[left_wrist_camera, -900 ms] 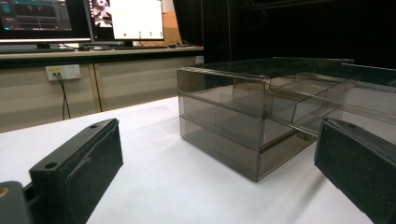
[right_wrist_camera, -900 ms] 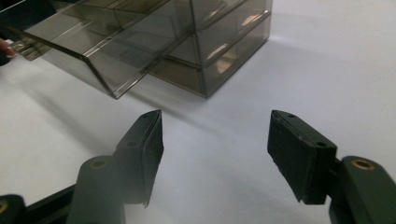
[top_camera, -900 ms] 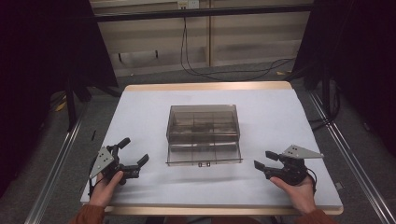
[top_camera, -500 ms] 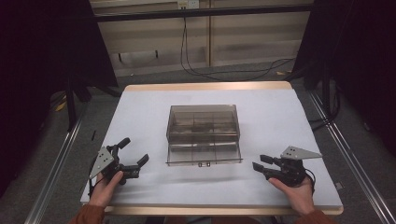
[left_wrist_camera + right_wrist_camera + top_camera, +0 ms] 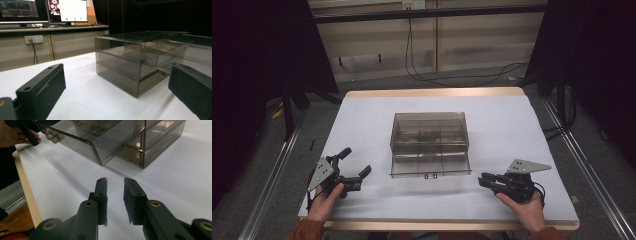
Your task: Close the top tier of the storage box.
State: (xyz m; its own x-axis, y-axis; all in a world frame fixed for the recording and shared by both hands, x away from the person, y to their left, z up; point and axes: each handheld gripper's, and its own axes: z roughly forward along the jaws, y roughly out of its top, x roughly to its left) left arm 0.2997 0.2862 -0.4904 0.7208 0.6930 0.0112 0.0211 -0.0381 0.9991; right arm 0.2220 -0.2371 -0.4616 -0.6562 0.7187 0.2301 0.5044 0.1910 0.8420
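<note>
1. The smoky grey see-through plastic organiser box with drawers and inner dividers (image 5: 429, 144) stands upright in the middle of the white-covered table (image 5: 512, 125). Take it as your landmark.
2. The box's lower drawer is pulled out a little toward your side; a small latch shows on its front edge. The compartments you can see look bare.
3. Your left gripper (image 5: 353, 168) sits on the near-left side of the box, well apart from it, low over the table in your left hand (image 5: 326, 200).
4. In the left gripper view its jaws stand wide, one at each side of the picture, with a corner of the box (image 5: 140, 65) framed between them farther off. Nothing lies between the pads.
5. Your right gripper (image 5: 483, 180) sits on the near-right side of the box, clear of the drawer front, held in your right hand (image 5: 524, 207).
6. In the right gripper view its jaws (image 5: 115, 200) stand narrow, with a slim gap of bare table between the pads. They grip nothing and point toward the box's near corner (image 5: 100, 145).
</note>
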